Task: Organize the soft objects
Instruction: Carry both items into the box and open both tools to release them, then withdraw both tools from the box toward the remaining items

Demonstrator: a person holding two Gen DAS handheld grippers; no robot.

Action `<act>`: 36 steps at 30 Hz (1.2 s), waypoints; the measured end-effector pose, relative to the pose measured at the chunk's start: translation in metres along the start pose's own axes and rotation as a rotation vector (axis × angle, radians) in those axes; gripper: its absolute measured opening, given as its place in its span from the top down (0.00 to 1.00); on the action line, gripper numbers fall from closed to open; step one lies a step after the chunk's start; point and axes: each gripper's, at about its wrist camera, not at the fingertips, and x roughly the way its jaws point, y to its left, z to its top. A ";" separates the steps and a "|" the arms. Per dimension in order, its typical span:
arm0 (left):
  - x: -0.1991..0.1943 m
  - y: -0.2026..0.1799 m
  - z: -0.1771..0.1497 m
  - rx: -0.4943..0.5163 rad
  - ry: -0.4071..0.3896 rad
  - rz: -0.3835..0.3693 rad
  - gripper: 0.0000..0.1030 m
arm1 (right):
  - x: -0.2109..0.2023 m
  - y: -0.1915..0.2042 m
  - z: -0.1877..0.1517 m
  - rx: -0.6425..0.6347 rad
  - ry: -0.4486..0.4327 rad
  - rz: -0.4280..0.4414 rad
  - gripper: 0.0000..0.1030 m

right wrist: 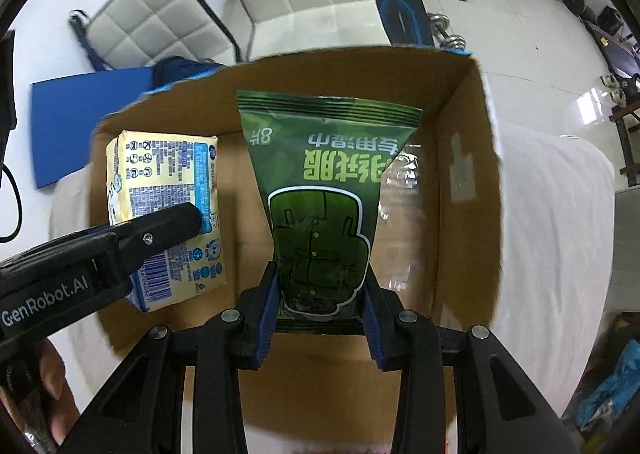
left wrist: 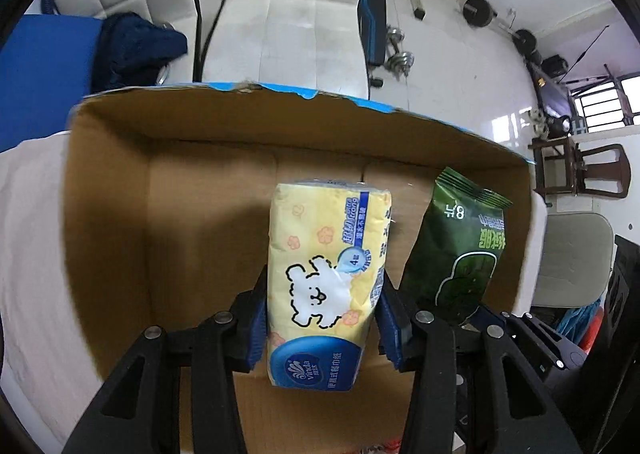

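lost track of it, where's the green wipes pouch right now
The green plastic wipes pouch is clamped in the right tool over the open brown cardboard box, right of the yellow tissue pack held by the left tool.

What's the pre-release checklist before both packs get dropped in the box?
1. Left hand-held gripper shut on yellow tissue pack: ok.
2. Right hand-held gripper shut on green wipes pouch: ok.
3. Both packs over the cardboard box opening: ok.
4. Packs apart, not overlapping: ok.
5. Box floor under the packs free of other items: ok where visible; the near corners are hidden.
6. Height above the box floor: cannot tell.
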 end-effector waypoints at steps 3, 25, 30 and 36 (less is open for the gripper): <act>0.018 -0.001 0.009 0.004 0.037 -0.016 0.58 | 0.021 -0.002 0.011 0.013 0.025 -0.021 0.62; -0.011 0.002 -0.004 0.055 0.013 0.042 0.07 | 0.034 -0.018 0.003 0.009 0.081 -0.044 0.12; -0.034 0.011 -0.023 0.065 -0.067 0.073 0.00 | 0.013 -0.006 -0.012 0.001 0.055 -0.063 0.00; -0.061 0.018 -0.052 0.116 -0.150 0.114 0.00 | -0.005 0.014 -0.037 0.002 -0.017 -0.090 0.00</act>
